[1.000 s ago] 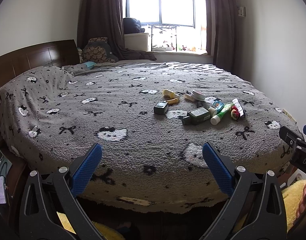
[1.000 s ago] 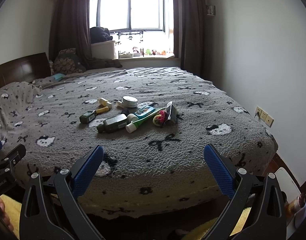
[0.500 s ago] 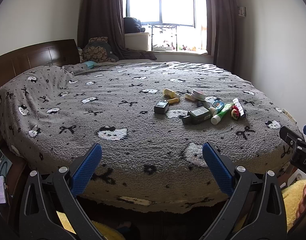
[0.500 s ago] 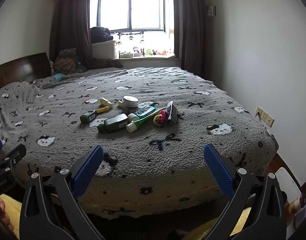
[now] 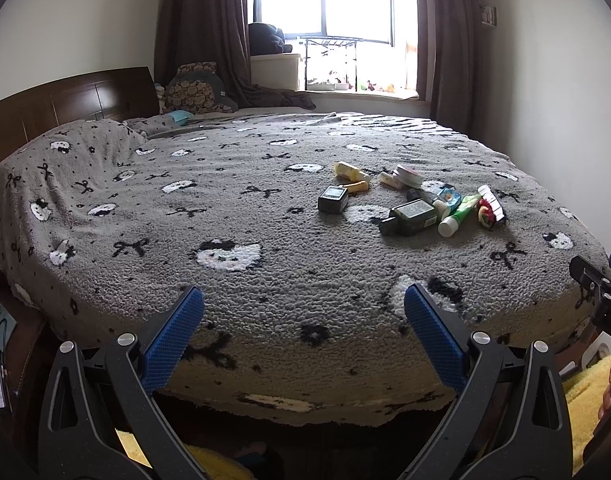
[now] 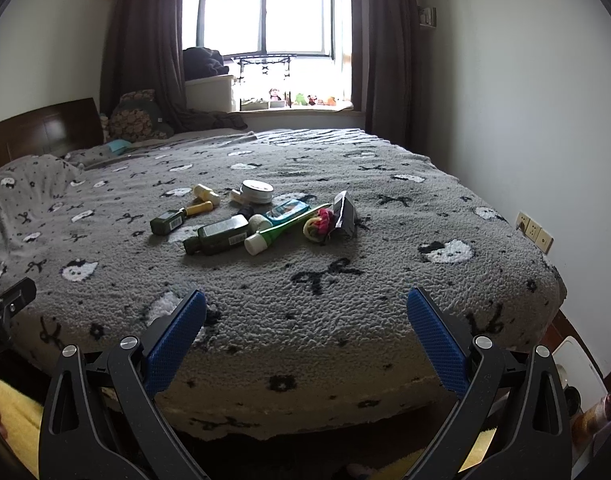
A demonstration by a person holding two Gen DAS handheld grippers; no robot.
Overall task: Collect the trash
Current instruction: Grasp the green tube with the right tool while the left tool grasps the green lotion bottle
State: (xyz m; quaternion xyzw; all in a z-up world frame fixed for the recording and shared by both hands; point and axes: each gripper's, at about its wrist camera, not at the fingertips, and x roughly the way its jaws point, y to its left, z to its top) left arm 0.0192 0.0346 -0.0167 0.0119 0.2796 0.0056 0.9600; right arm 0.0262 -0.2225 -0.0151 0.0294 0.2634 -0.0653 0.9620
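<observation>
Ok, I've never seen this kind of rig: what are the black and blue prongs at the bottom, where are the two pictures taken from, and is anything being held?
Those prongs are hand-held grippers; a person carries one in each hand, each with a camera looking along its fingers. One picture comes from the left gripper, the other from the right gripper. Both stand open and hold nothing. Ahead is a bed under a grey patterned blanket. On it lies a cluster of items: a dark green bottle, a green tube, a round white tin and a few smaller bottles and packets.

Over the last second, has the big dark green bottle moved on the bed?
No. The dark green bottle lies beside the white-capped green tube, same spot on the blanket.
</observation>
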